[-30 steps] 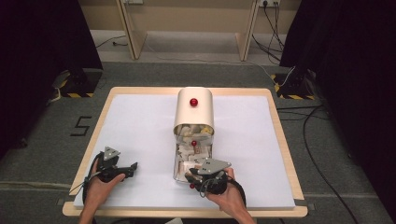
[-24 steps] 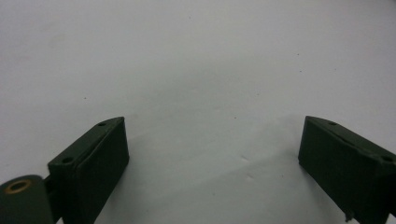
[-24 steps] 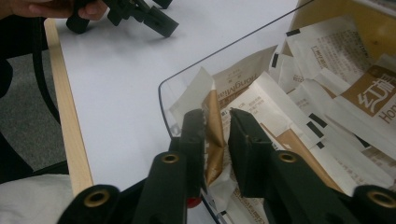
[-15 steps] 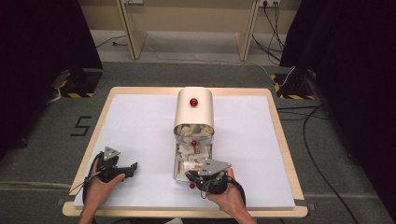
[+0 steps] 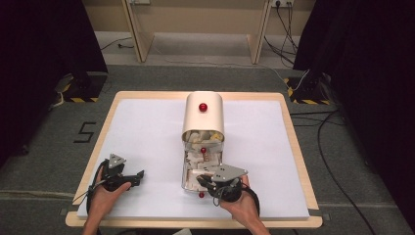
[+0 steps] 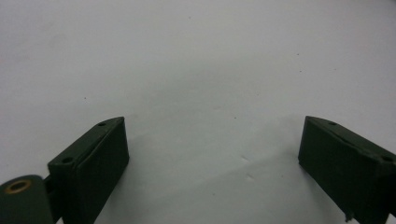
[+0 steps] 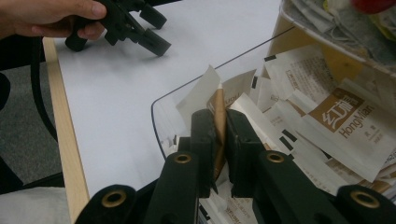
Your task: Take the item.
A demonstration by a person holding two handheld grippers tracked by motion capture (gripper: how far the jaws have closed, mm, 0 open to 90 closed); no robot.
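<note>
On the table: a white mat [image 5: 147, 132] is covering a wood-edged table [image 5: 301, 161], and you are working at its near edge.
Box: a cream roll-top box [image 5: 203, 117] with a red knob [image 5: 202, 106] is standing mid-table; its clear tray [image 5: 188, 183] is reaching toward you, heaped with packets [image 5: 200, 159].
Right gripper: your right gripper [image 7: 219, 126] is leaning over the tray's near end, its jaws closing narrowly on a thin packet [image 7: 218, 109] standing on edge between them.
Packet: it is sitting among the other white-and-brown packets in the tray, still touching the heap.
Left gripper: your left gripper [image 6: 212, 144] is lying low over bare mat near the front-left corner, jaws spreading wide with nothing between them.
Left hand: your left hand [image 5: 105, 193] is gripping its handle, well apart from the box.
Right hand: your right hand [image 5: 240, 203] is coming in just beside the tray's near right corner.
</note>
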